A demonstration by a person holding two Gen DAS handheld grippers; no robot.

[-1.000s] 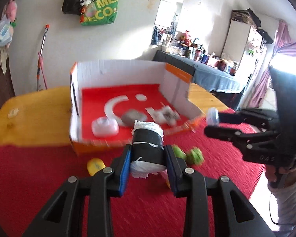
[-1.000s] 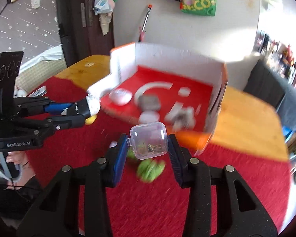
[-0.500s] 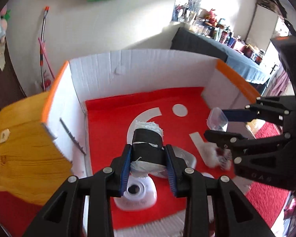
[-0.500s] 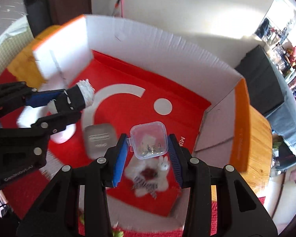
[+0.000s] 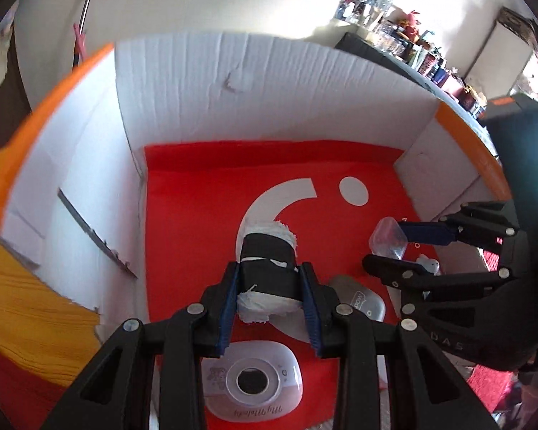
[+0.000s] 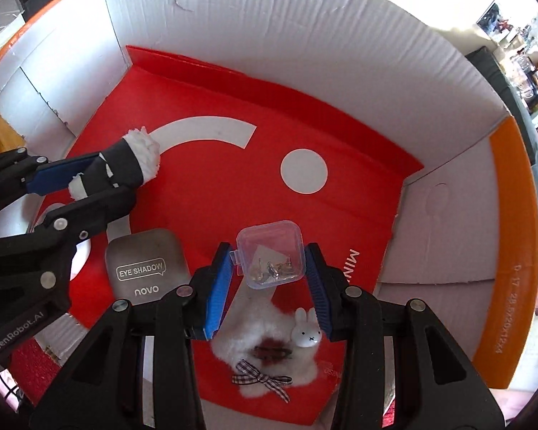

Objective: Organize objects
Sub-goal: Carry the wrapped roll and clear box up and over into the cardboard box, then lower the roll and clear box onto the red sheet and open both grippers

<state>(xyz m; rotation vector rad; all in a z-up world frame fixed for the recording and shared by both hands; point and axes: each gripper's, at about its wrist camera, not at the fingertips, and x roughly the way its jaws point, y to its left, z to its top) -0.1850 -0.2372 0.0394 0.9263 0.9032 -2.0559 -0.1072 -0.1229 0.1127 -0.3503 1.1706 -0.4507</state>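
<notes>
My left gripper is shut on a black roll with white frayed ends and holds it over the red floor of an open cardboard box. It also shows in the right wrist view. My right gripper is shut on a small clear plastic case with small metal bits inside, held above the box floor at its right side. The case also shows in the left wrist view.
In the box lie a grey eye shadow compact, a white fluffy hair clip with a bunny and checked bow, and a white round device. The box walls rise on all sides. A wooden table lies to the left.
Both grippers have moved from above the red tablecloth to over and down into the box, each still holding its object. The box floor now fills both views.
</notes>
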